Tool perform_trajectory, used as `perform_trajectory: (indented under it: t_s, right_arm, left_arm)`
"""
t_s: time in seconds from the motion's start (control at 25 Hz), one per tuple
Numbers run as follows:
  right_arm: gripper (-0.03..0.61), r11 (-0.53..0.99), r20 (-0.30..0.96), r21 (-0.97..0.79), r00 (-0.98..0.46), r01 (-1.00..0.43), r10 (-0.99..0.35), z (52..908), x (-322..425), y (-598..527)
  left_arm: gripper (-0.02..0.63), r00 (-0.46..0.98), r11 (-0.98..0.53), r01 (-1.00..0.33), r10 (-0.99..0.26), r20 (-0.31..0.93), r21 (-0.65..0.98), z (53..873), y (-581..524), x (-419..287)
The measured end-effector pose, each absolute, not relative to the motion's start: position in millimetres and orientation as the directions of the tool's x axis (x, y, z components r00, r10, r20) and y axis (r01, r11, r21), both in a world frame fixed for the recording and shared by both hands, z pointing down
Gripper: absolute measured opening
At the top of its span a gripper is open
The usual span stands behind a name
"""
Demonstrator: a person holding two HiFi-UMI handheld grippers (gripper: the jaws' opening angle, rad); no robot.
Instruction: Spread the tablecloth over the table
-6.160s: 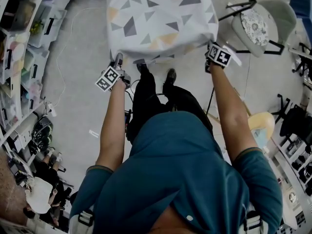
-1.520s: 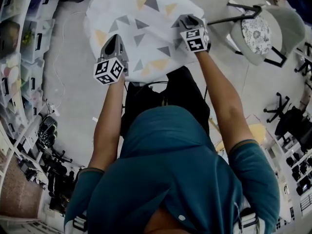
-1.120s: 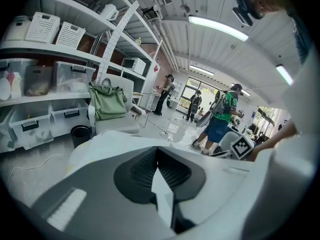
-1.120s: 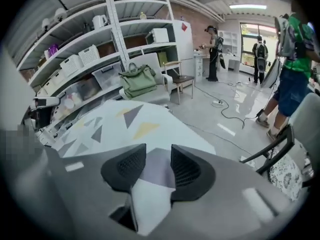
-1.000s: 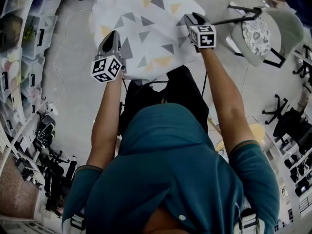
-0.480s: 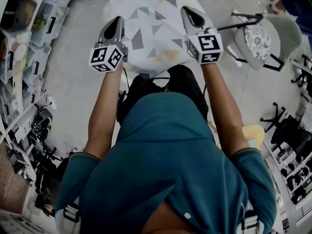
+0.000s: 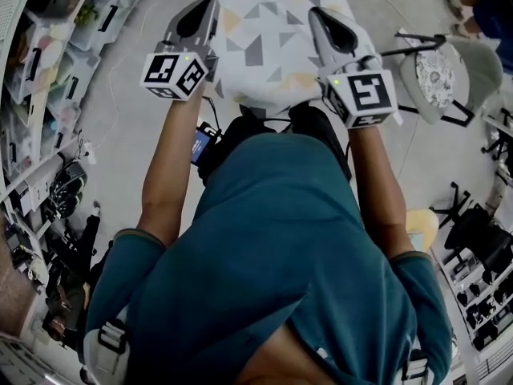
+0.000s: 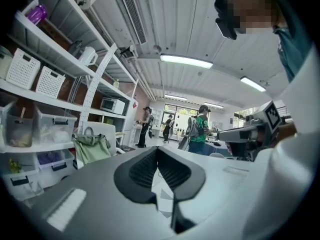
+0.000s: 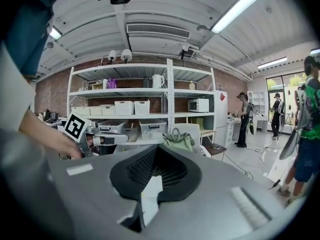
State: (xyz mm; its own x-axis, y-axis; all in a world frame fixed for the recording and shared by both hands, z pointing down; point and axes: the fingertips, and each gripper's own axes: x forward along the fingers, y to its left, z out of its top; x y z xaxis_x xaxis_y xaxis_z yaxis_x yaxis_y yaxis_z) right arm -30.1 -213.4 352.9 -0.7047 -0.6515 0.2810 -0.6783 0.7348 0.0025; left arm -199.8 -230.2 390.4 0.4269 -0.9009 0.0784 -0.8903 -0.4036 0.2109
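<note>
The white tablecloth with grey and yellow triangles stretches away from me at the top of the head view; the table under it is hidden. Both grippers are raised level in front of my chest, each at a near corner of the cloth. My left gripper is shut, and in the left gripper view a strip of the cloth shows between its jaws. My right gripper is shut as well, with a white fold of cloth pinched behind its tips.
Shelves with storage bins line the left side. A grey chair stands to the right of the cloth. Several people stand far off in the room. A shelf unit with baskets faces the right gripper.
Both grippers have risen towards my head and come a little closer together, lifting the near edge of the cloth with them.
</note>
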Motion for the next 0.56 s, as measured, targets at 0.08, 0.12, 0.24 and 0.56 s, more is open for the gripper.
perform_trajectory:
  t_s: [0.08, 0.12, 0.24, 0.56]
  right_arm:
    - [0.009, 0.73, 0.266, 0.006, -0.702, -0.683, -0.66, 340, -35, -208]
    - [0.008, 0.728, 0.26, 0.011, -0.701, -0.686, -0.664, 334, -37, -206]
    - [0.009, 0.723, 0.244, 0.029, -0.697, -0.69, -0.674, 318, -41, -199]
    - [0.009, 0.705, 0.22, 0.041, -0.682, -0.708, -0.698, 300, -52, -187]
  left_arm:
    - [-0.003, 0.434, -0.418, -0.891, -0.899, 0.06, 0.176, 374, -226, -205]
    - [-0.003, 0.436, -0.423, -0.892, -0.899, 0.052, 0.16, 366, -223, -208]
    - [-0.003, 0.441, -0.435, -0.891, -0.897, 0.025, 0.132, 347, -216, -214]
    - [-0.003, 0.453, -0.451, -0.883, -0.892, -0.021, 0.132, 322, -201, -224]
